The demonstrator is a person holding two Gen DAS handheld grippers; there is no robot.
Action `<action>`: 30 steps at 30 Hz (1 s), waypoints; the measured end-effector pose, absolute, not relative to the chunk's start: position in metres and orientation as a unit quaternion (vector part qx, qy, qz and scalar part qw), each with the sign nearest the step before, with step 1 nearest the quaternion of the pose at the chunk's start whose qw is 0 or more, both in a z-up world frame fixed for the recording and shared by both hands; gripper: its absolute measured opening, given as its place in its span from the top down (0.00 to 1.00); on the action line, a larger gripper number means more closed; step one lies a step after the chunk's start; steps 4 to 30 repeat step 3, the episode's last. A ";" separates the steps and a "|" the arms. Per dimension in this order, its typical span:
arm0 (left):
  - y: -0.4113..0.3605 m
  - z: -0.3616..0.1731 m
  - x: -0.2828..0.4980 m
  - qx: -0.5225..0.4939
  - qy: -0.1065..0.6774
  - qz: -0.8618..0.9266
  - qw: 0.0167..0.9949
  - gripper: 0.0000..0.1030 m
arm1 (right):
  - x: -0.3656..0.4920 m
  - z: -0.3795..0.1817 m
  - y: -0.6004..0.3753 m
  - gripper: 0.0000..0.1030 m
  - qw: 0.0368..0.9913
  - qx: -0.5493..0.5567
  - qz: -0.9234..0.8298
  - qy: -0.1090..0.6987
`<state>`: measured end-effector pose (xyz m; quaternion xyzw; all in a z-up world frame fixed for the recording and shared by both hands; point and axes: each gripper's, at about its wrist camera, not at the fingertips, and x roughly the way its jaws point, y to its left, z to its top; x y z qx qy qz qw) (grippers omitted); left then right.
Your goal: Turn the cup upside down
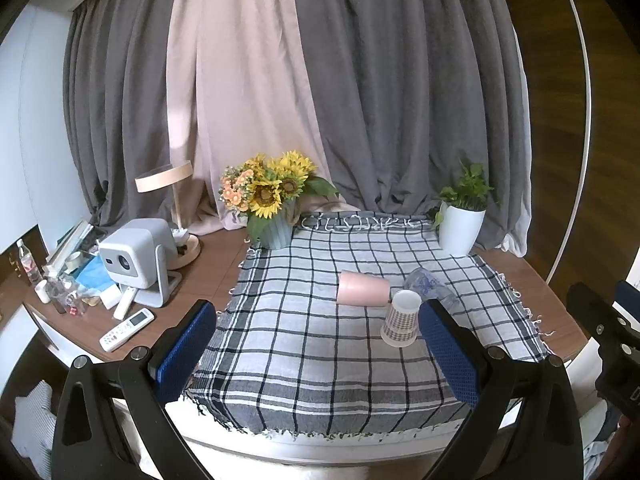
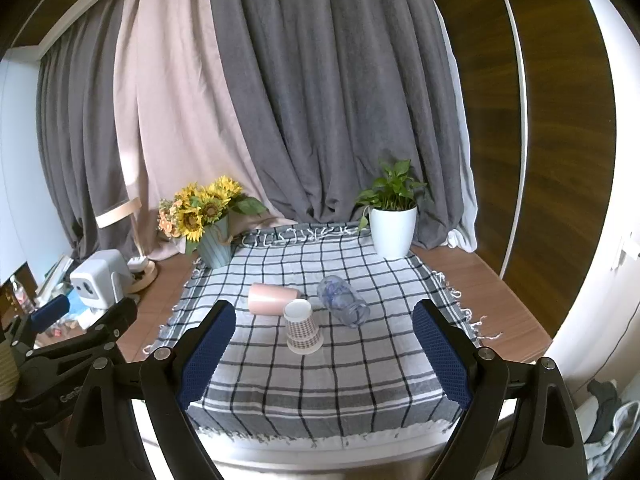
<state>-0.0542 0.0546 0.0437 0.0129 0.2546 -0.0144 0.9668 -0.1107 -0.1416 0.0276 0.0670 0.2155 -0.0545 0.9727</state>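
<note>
Three cups are on the checked cloth [image 1: 312, 344] [image 2: 340, 364]. A checked paper cup [image 1: 401, 319] [image 2: 303, 327] stands upside down, base up. Behind it a pink cup [image 1: 362, 289] [image 2: 272, 299] lies on its side. A clear glass cup with blue print [image 1: 430, 285] [image 2: 343, 301] also lies on its side, to the right. My left gripper [image 1: 320, 360] is open and empty, held back near the table's front edge. My right gripper [image 2: 324, 356] is open and empty, also near the front edge, with the cups ahead between its fingers.
A sunflower vase [image 1: 272, 200] [image 2: 208, 220] stands at the cloth's back left and a white plant pot [image 1: 460, 228] [image 2: 392, 230] at the back right. A projector [image 1: 136, 256], a lamp [image 1: 172, 200], remotes [image 1: 126, 328] and clutter fill the left of the table. Curtains hang behind.
</note>
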 end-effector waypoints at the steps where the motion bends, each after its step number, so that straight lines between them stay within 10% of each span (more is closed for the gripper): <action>1: 0.055 0.044 -0.053 0.013 0.255 -0.017 0.967 0.00 | -0.110 0.027 -0.141 0.12 0.973 0.067 -0.054 0.216; 30: 0.055 0.045 -0.050 0.015 0.256 -0.020 0.966 0.00 | -0.110 0.028 -0.143 0.12 0.972 0.067 -0.054 0.217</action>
